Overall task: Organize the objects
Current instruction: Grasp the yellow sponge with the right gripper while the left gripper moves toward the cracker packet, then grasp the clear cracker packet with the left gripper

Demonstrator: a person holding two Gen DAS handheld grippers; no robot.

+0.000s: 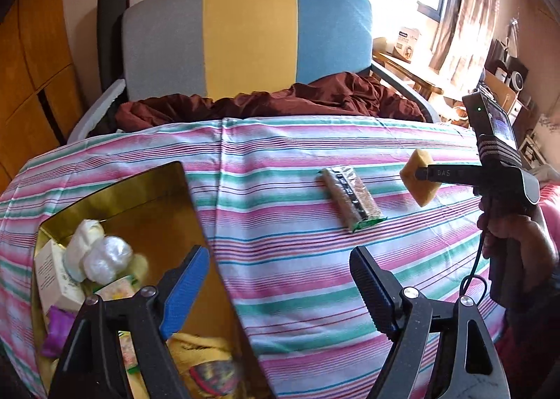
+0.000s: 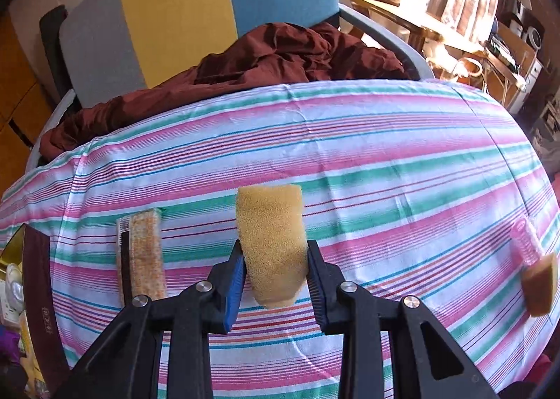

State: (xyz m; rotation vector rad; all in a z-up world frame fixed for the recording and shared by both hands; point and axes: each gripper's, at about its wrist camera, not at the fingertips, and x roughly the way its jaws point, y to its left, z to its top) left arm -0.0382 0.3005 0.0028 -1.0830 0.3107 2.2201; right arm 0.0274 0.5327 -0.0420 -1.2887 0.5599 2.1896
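Observation:
My right gripper [image 2: 273, 267] is shut on a yellow sponge [image 2: 271, 241] and holds it above the striped cloth; the sponge also shows in the left wrist view [image 1: 418, 176], right of a wrapped snack bar [image 1: 351, 199]. The bar lies flat on the cloth, left of the sponge in the right wrist view [image 2: 141, 260]. My left gripper [image 1: 280, 280] is open and empty, over the right edge of a gold tin box [image 1: 140, 196] that holds several small packets and wrapped items.
The striped cloth [image 2: 385, 161] covers the table. A pink bottle [image 2: 523, 241] and a second sponge piece [image 2: 540, 281] lie at the right edge. A chair with a dark red cloth [image 1: 280, 98] stands behind the table. A cluttered desk [image 1: 420, 73] stands far right.

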